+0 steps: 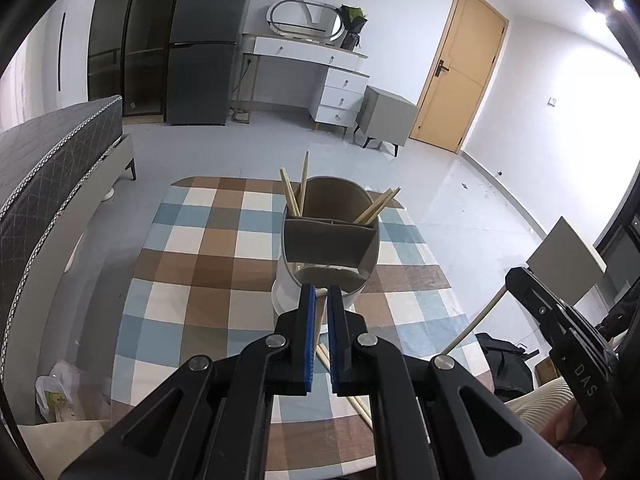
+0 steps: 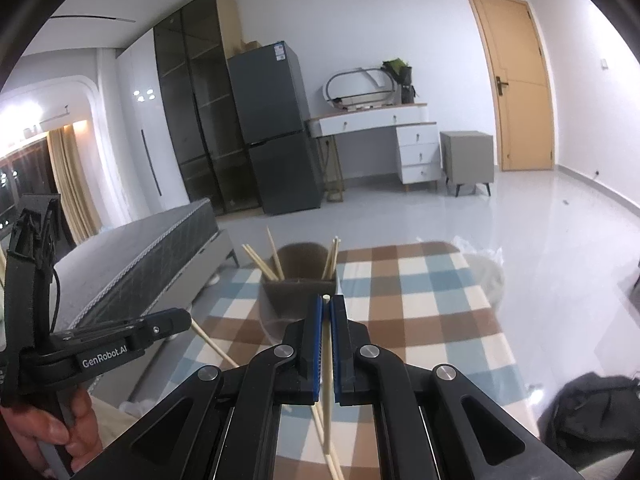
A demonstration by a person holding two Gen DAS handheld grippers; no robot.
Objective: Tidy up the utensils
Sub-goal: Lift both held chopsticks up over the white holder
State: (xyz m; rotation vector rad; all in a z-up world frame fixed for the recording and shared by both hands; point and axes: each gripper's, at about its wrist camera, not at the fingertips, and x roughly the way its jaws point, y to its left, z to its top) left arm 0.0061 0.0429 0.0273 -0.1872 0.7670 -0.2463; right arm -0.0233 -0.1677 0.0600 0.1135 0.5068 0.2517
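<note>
Pale wooden chopsticks, matt grey plastic-looking holder, checked cloth tablecloth, glossy floor tiles upper right.

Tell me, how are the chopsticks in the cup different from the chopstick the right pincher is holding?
The chopsticks in the holder stand inside the brown holder, leaning on its rim; the chopstick in the right gripper is pinched between blue pads, outside the holder. The holder has several sticks, fanned to both sides; the right gripper clamps one. Nothing grips the holder's sticks. All look like the same pale, thin wood.
</note>
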